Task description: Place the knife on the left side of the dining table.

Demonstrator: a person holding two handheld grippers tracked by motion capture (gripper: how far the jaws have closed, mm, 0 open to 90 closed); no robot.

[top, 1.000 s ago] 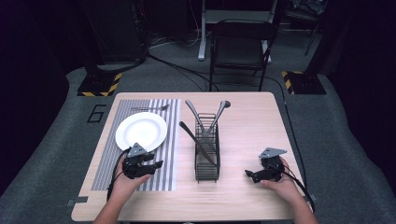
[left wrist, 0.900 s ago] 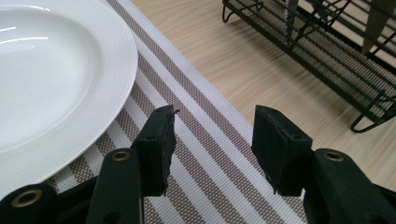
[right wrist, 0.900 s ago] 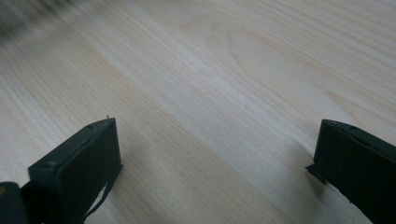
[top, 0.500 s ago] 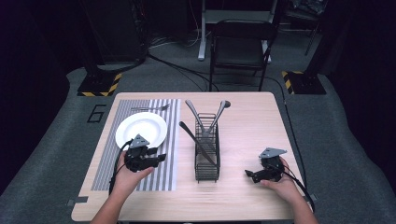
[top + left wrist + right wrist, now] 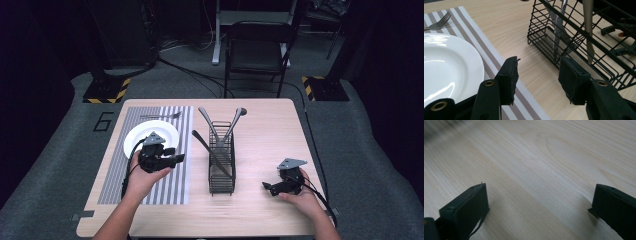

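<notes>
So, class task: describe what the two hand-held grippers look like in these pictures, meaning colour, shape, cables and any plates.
Both are black two-jaw tools. The left gripper and the right gripper each carry a grey three-cornered plate on top, and a dark cable trails back from each along the forearm. Seen close in the left gripper view, the pads are blocky matt black rectangles, on arms with brass-coloured rivets. No sleeves show on the forearms.

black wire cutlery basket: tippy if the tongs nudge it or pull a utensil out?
Probably tippy: the black wire cutlery basket is narrow and tall, with long metal utensils leaning out above its rim. Likely light, being open mesh, so it may slide on the smooth wooden table when pushed low.
</notes>
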